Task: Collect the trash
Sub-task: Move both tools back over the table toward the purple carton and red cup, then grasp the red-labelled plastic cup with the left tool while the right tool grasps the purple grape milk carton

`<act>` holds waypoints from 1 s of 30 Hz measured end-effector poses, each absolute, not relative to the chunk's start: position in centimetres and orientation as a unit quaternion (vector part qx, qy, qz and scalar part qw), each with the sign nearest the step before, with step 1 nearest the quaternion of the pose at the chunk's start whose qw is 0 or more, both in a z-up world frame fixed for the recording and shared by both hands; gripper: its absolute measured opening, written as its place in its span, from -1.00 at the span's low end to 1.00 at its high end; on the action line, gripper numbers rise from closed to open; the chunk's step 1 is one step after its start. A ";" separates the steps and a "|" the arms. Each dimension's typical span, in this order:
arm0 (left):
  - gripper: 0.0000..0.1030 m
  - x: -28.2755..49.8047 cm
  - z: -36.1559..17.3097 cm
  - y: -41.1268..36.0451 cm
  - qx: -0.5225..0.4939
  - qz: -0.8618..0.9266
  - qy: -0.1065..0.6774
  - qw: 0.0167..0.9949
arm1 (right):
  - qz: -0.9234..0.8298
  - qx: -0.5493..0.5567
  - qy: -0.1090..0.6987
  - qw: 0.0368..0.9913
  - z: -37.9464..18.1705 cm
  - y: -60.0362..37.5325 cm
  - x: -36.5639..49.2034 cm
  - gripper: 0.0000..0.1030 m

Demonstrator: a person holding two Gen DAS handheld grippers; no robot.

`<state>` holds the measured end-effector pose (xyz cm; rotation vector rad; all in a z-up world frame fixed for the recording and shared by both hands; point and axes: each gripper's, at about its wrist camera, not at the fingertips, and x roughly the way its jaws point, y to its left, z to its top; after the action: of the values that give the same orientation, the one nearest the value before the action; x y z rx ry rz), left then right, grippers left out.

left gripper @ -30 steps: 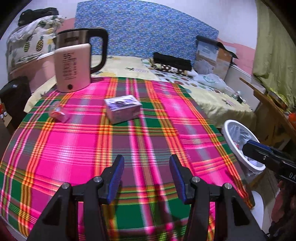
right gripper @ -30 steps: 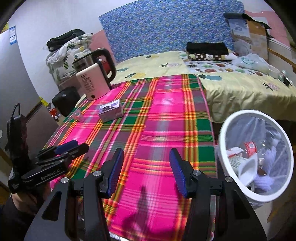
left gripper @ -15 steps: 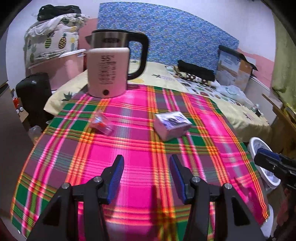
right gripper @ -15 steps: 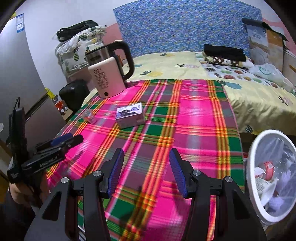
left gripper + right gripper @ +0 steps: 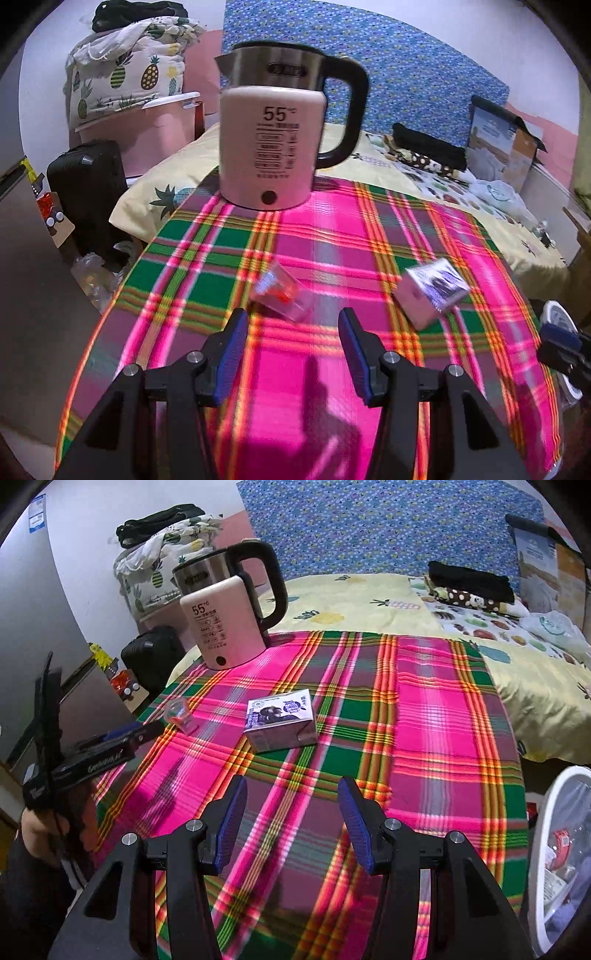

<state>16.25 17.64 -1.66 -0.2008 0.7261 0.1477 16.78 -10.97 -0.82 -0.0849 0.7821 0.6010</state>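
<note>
Kettle (image 5: 271,147) standing at far edge of table (image 5: 332,236), bed (image 5: 369,598) directly behind. Small clear cup (image 5: 282,295) lying on its side on table, nearer than kettle, just beyond left gripper (image 5: 293,349) jaws. Carton (image 5: 282,720) resting on table right of cup, apart from it. Trash bin (image 5: 554,849) off table's right edge, holding litter. Right gripper (image 5: 291,825) over near part of table, carton ahead.
</note>
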 end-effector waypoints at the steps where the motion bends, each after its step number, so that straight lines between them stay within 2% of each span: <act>1: 0.03 16.7 -1.8 18.1 -0.100 0.073 0.355 0.927 | 0.289 -0.042 0.377 0.879 -0.9 -10.8 16.9 0.02; 11: 0.03 19.9 -3.7 19.2 -0.120 0.037 0.381 0.916 | 0.287 -0.045 0.395 0.871 -1.8 -9.8 18.4 0.02; 20: 0.03 17.0 -2.5 16.2 -0.114 -0.054 0.379 0.917 | 0.290 -0.047 0.393 0.871 -2.0 -7.9 19.0 0.02; 30: 0.03 17.5 -2.0 19.1 -0.109 0.012 0.365 0.925 | 0.277 -0.089 0.382 0.877 -3.5 -3.3 20.4 0.02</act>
<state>17.47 19.10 -2.02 -0.2237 0.7485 0.0248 20.41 -3.35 -3.49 -0.1860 0.7964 0.5789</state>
